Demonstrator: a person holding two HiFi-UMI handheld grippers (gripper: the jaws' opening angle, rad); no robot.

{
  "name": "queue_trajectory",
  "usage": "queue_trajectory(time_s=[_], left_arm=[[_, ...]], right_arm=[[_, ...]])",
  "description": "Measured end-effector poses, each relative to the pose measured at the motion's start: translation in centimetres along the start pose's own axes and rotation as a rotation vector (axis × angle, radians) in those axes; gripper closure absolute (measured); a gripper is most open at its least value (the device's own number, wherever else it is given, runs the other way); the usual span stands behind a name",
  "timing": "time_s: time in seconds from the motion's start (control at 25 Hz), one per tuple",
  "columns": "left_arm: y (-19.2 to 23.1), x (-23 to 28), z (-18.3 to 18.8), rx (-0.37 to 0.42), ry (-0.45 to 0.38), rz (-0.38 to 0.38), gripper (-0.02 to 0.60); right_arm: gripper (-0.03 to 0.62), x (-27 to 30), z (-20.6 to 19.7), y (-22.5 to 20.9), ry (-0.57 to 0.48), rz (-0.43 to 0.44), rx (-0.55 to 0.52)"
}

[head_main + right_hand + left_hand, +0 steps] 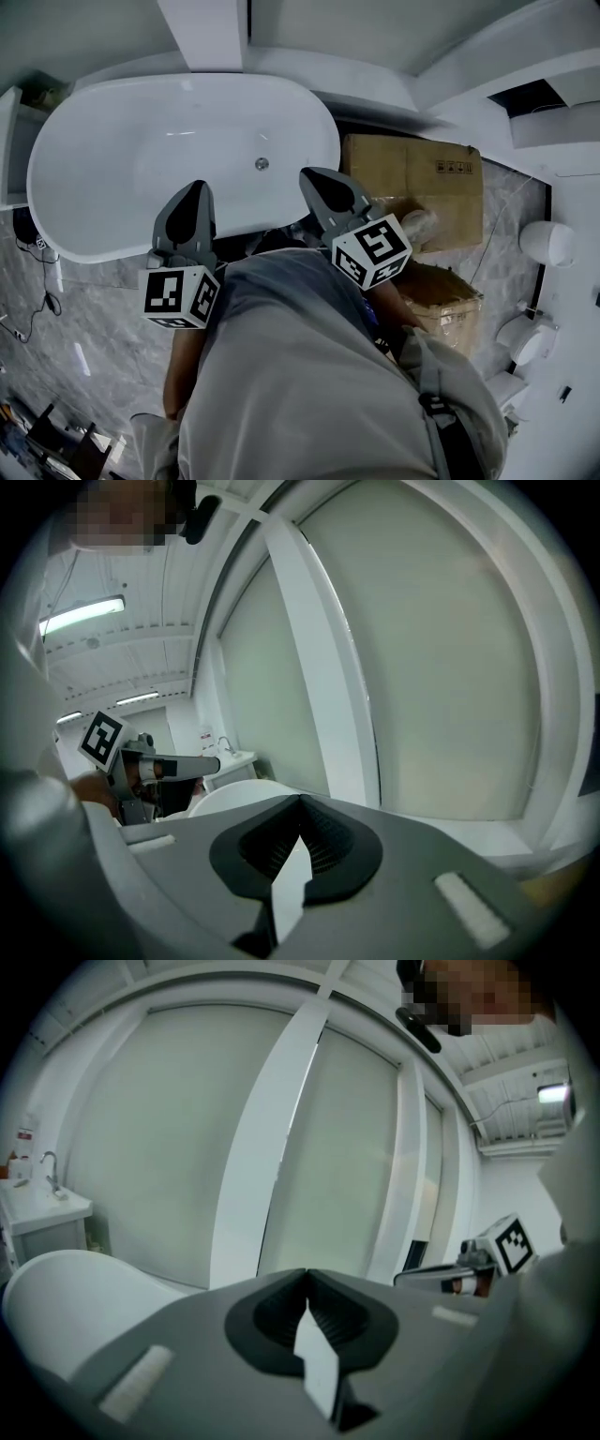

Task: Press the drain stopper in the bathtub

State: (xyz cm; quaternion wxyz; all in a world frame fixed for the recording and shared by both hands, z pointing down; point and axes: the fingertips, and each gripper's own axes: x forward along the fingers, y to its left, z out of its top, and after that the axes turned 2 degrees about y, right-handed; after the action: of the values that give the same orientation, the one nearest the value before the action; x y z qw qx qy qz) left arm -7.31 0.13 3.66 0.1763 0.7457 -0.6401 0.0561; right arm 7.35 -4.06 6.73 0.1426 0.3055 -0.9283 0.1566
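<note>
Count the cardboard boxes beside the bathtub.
2: a large box right of the bathtub, and a second box nearer the camera, partly covered. Others may be hidden.

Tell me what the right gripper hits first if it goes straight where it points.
Probably the white post behind the bathtub. The right gripper seems aimed above the tub's rim, though depth is unclear.

You hold left gripper (194, 192) and right gripper (317, 180) side by side ahead of your chest, both pointing forward. Both jaw pairs meet at tips, nothing between.
</note>
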Motion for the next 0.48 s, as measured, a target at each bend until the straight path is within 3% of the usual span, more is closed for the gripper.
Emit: queue_trajectory(time_s=[0.2,0.48], left_arm=[[-1.4,-0.7,1.1,0.038,-0.022,-0.019,0.581],[-2.4,-1.1,2.5,0.035,-0.040,-0.050,0.581]], right_arm=[[0.599,-2.0,1.3,0.3,-0.023,-0.034,-0.016],[0.599,-3.7,3.8,0.7,-0.061,-0.030,-0.021]])
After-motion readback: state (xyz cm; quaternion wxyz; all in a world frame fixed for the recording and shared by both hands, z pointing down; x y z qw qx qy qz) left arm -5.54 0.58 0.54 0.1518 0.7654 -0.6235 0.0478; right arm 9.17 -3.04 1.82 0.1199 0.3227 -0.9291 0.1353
